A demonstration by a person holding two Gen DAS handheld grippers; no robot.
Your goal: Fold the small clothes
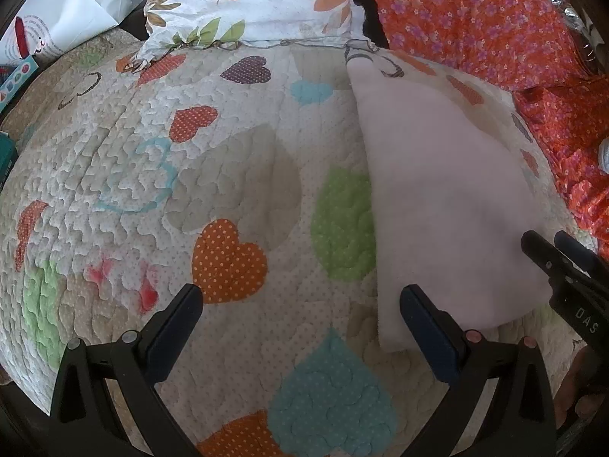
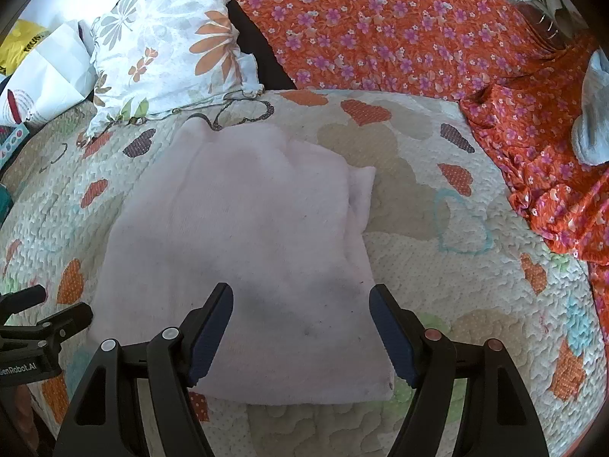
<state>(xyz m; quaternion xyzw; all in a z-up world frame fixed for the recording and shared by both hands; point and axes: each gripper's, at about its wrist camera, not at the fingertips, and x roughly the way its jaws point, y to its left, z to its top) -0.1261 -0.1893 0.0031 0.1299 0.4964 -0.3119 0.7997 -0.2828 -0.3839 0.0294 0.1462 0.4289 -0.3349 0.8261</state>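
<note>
Both claws hang wide apart and empty over the heart-patterned quilt, the right gripper poised above the near edge of the folded pale pink cloth, the left gripper just beside its left edge.

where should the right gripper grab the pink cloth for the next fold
Probably the near right corner of the pink cloth, where its front and right edges meet. It lies flat on the quilt, so only an edge offers a pinch. The right gripper, open, already hovers above that end; come down from the near side.
</note>
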